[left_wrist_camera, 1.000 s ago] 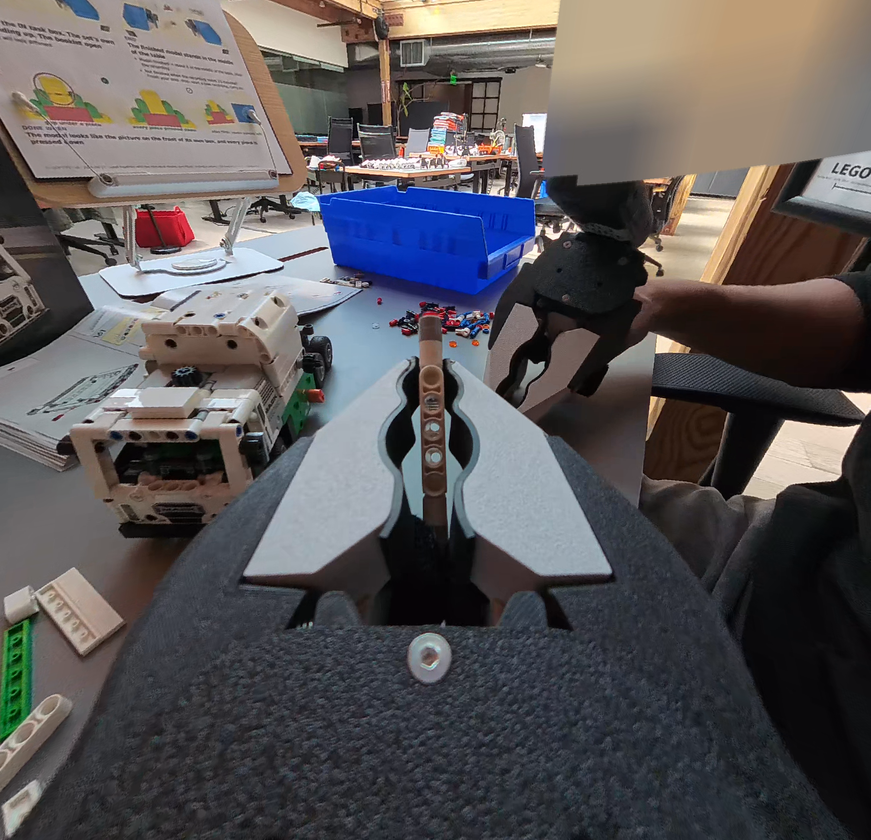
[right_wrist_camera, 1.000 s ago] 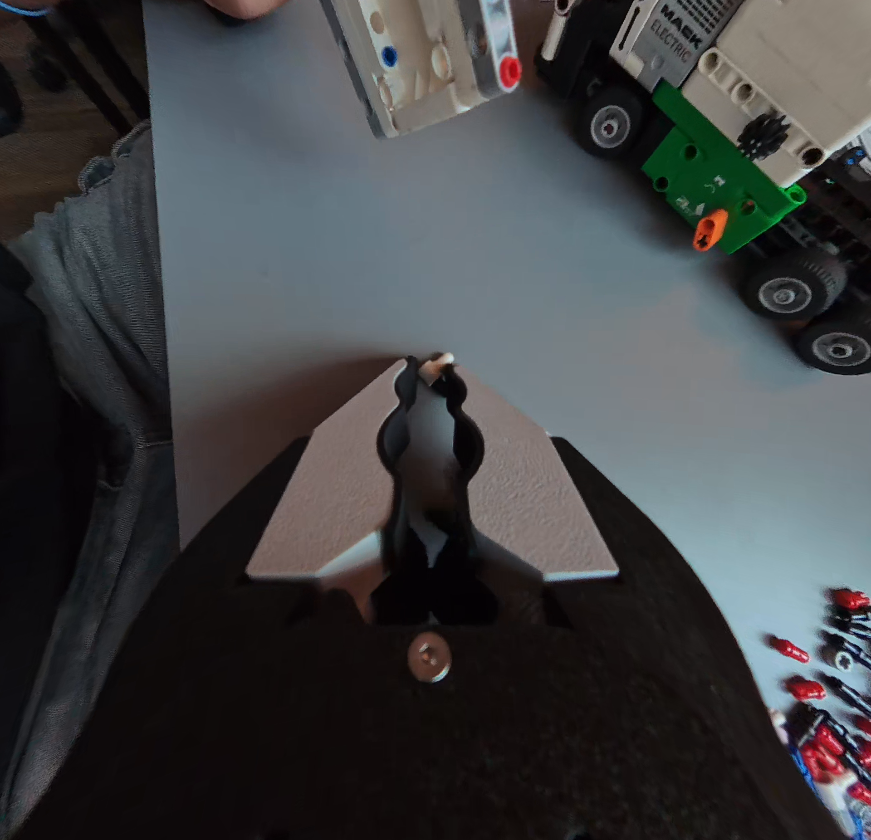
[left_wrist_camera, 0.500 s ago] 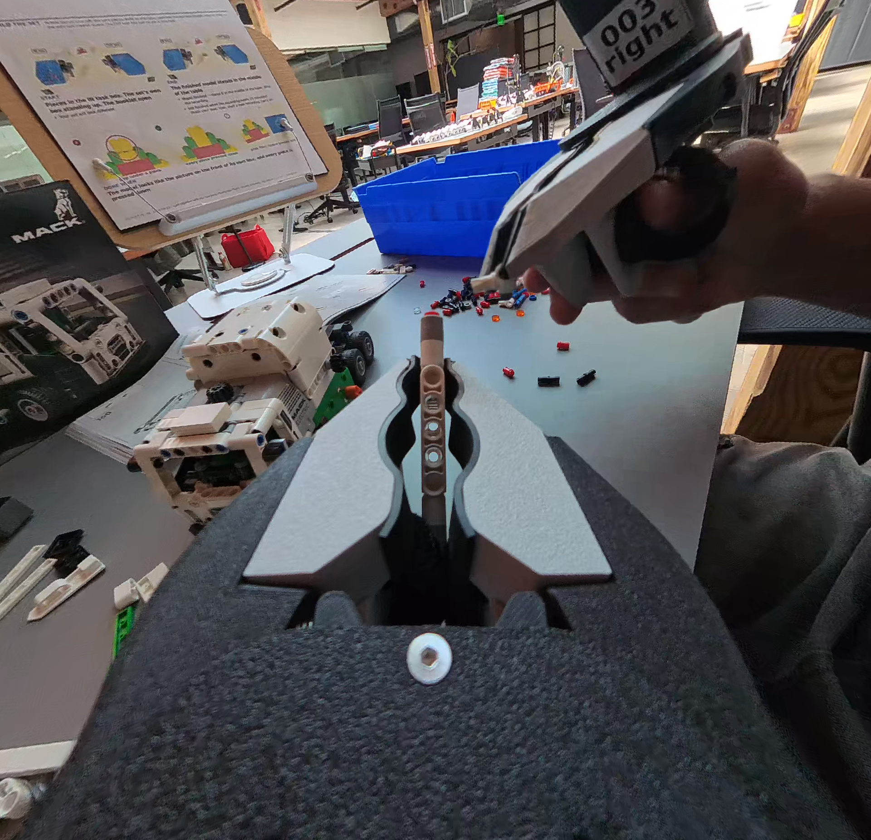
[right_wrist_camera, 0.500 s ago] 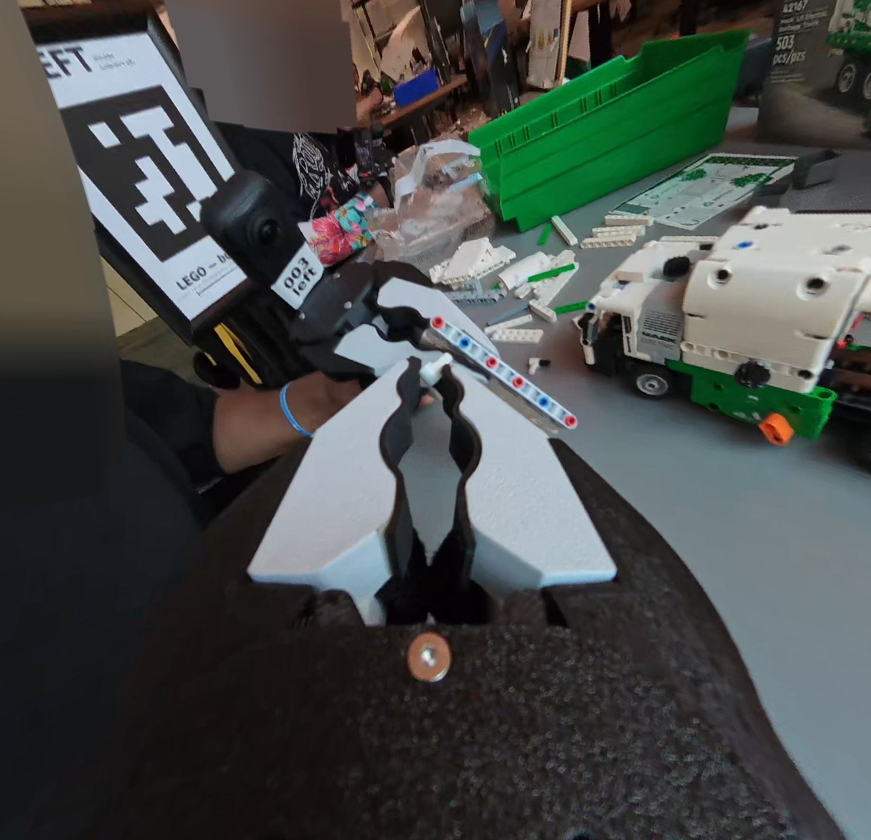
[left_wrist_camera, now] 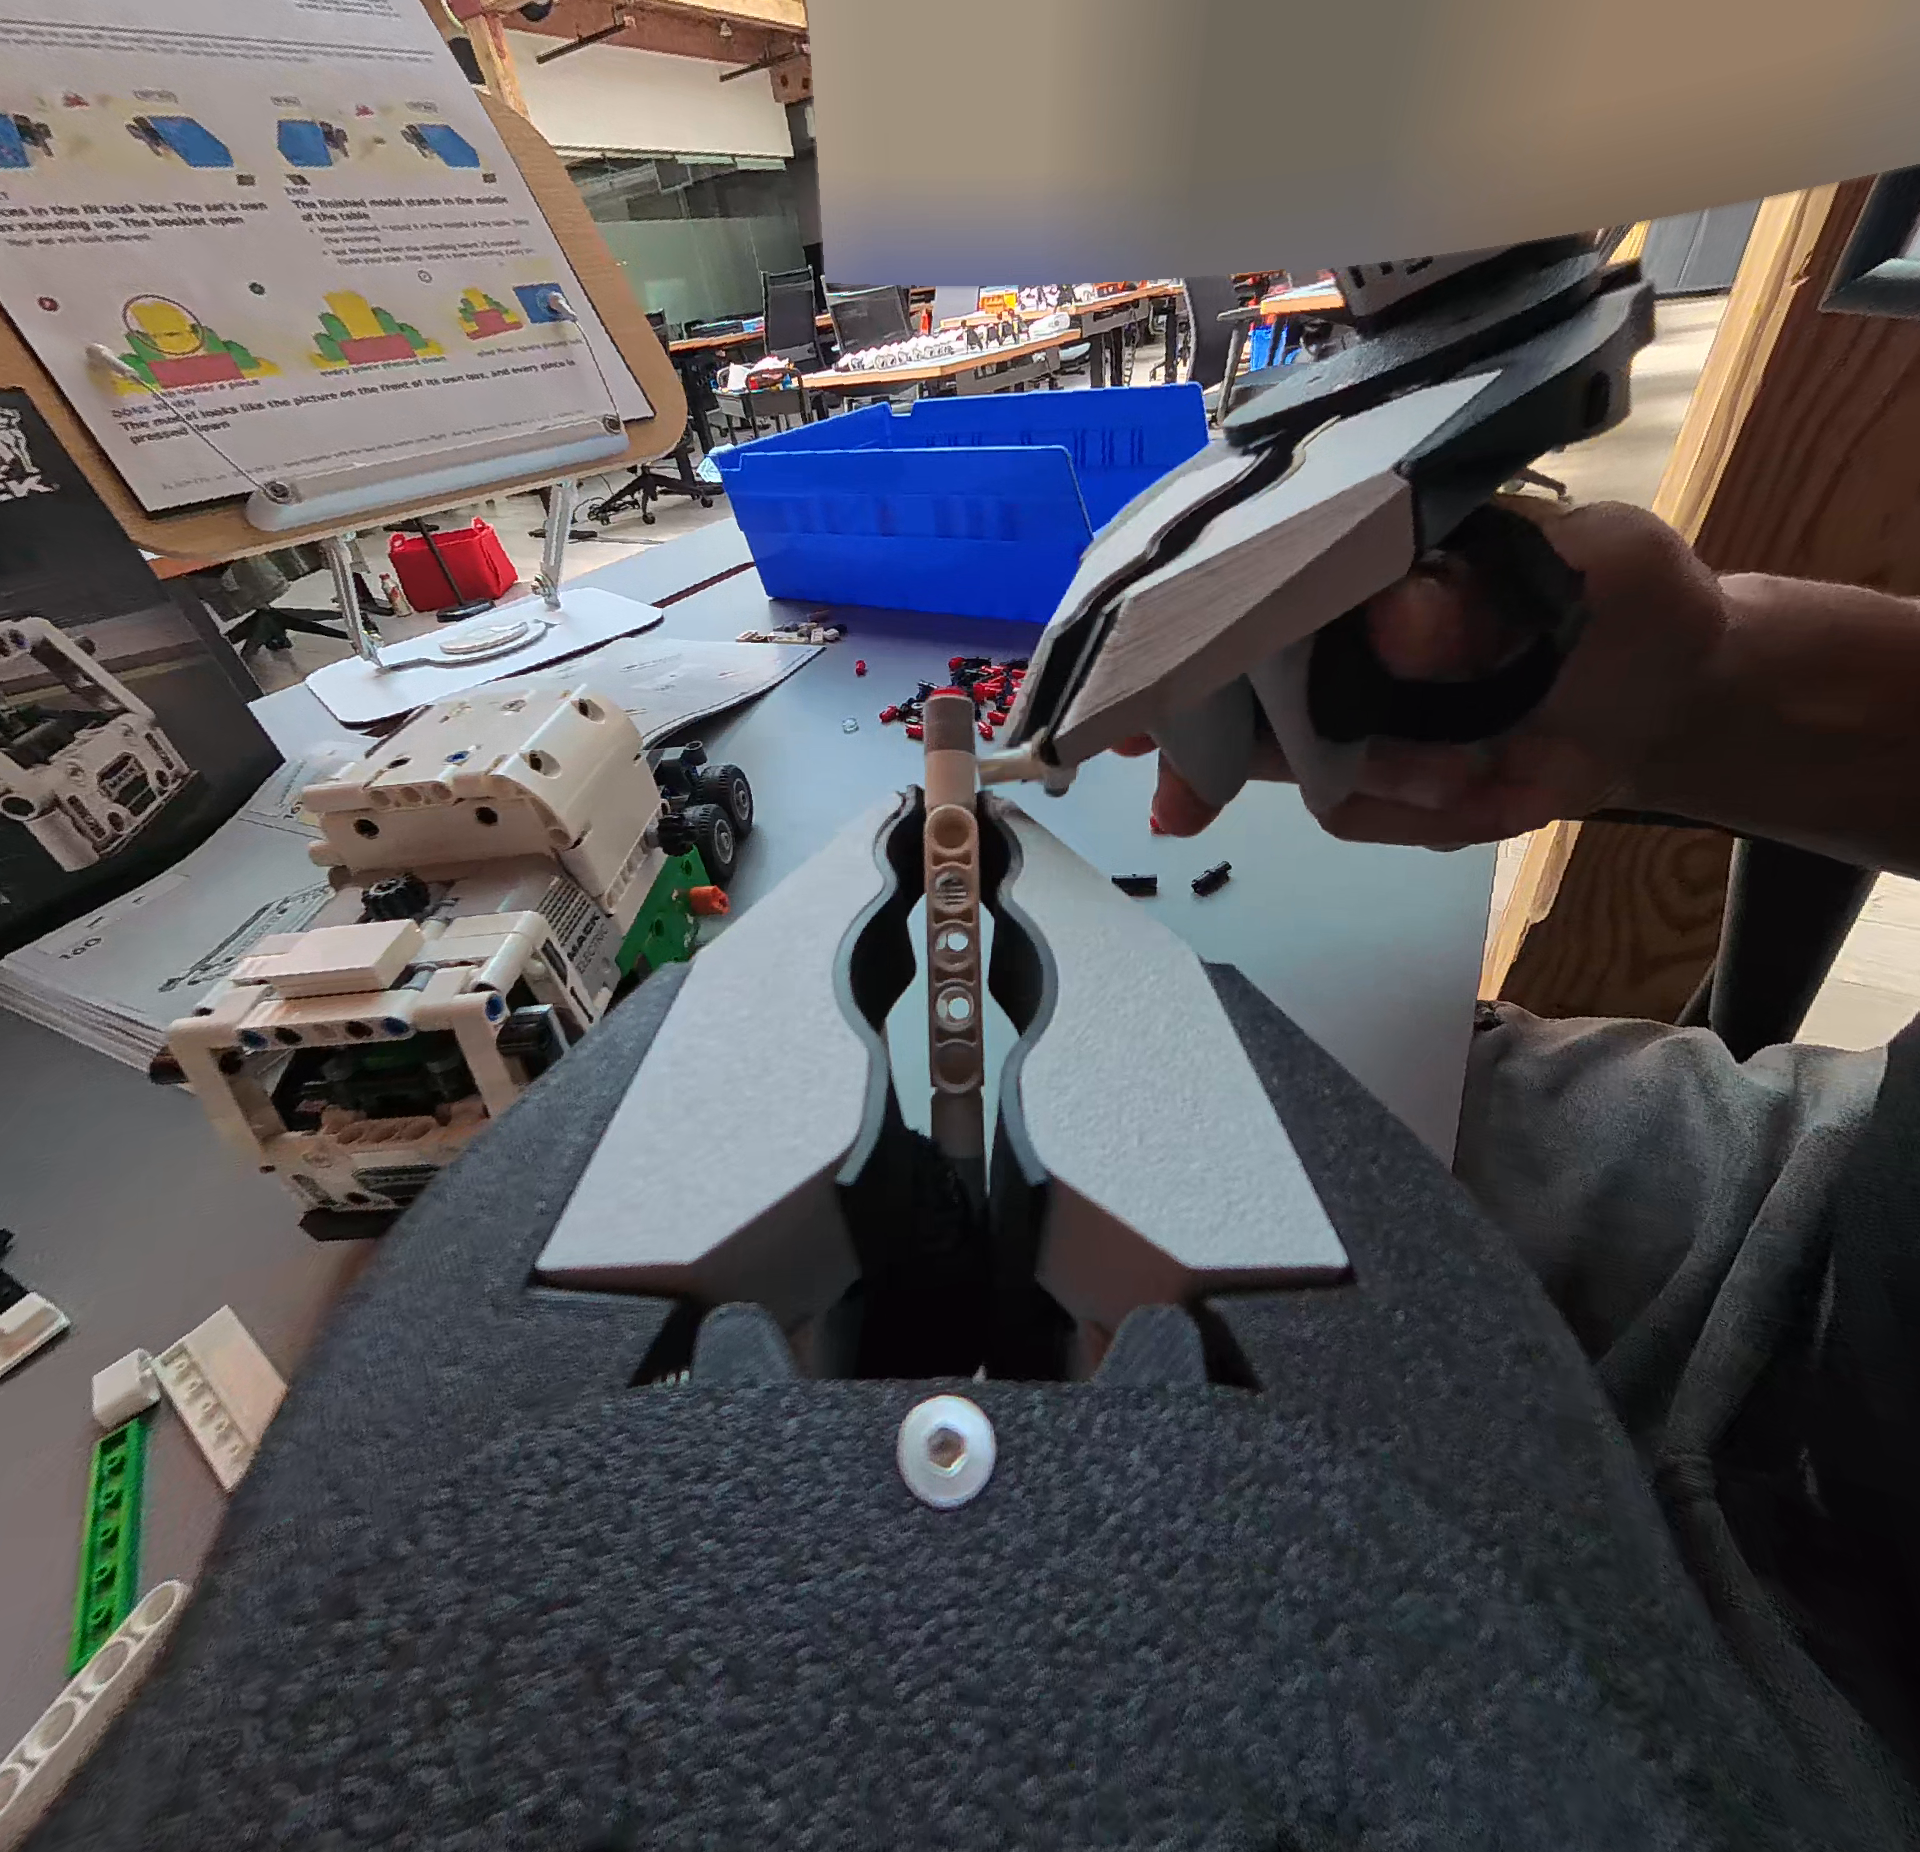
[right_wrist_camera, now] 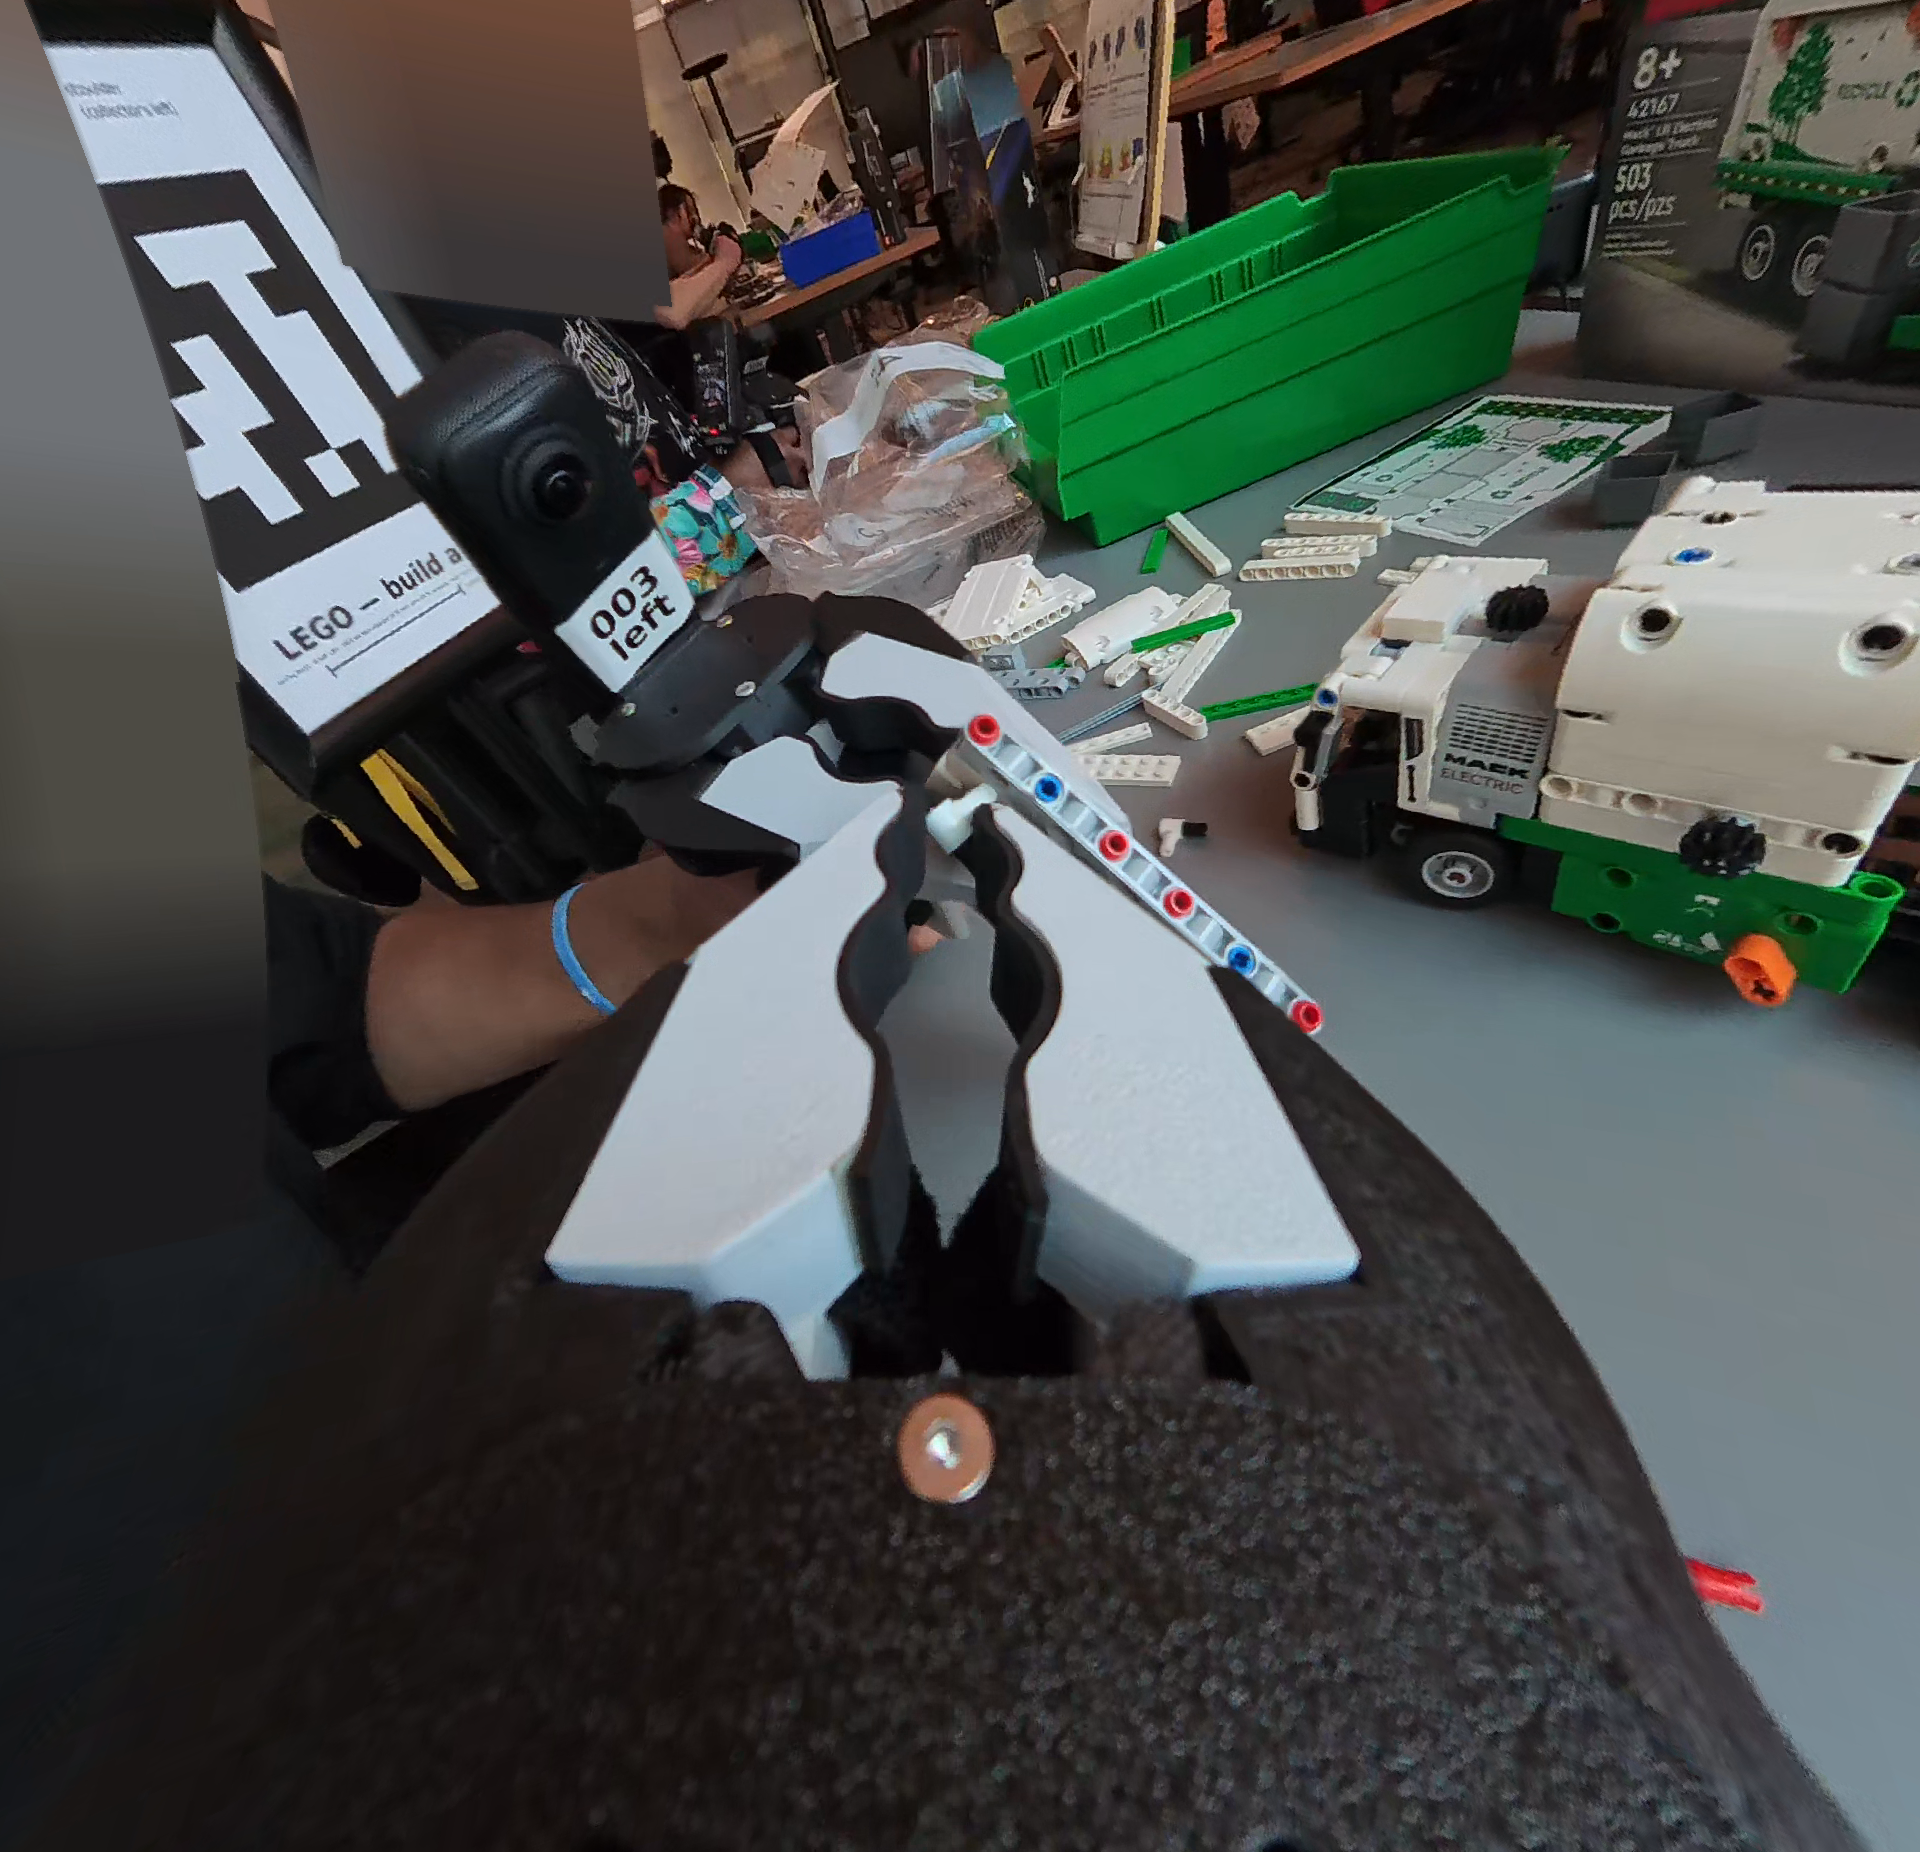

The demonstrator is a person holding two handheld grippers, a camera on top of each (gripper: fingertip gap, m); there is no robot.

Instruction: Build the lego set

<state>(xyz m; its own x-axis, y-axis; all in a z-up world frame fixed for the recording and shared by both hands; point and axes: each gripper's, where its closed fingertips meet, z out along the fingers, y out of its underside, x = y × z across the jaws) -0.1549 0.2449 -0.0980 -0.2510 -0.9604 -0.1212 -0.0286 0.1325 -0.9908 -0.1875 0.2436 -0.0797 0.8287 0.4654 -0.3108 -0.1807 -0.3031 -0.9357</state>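
Left wrist view: the left gripper [left_wrist_camera: 951, 815] clamps a long beam [left_wrist_camera: 954, 929] above the grey table [left_wrist_camera: 1351, 929], while the right gripper [left_wrist_camera: 1023, 753] pinches 1 small white pin [left_wrist_camera: 1000, 763] against the beam's side, beside the truck model [left_wrist_camera: 457, 919].

Right hand-held gripper brings a small white pin to the beam

The right hand-held gripper [right_wrist_camera: 951, 826] is closed on a small white pin [right_wrist_camera: 954, 817], just beside the grey beam [right_wrist_camera: 1143, 872] with red and blue pins, which the left hand-held gripper [right_wrist_camera: 883, 732] clamps at 11 o'clock. The white and green truck [right_wrist_camera: 1621, 722] stands on the desk [right_wrist_camera: 1455, 1127] at 2 o'clock, the green bin [right_wrist_camera: 1268, 368] at 1 o'clock, and loose white pieces [right_wrist_camera: 1132, 618] between them.
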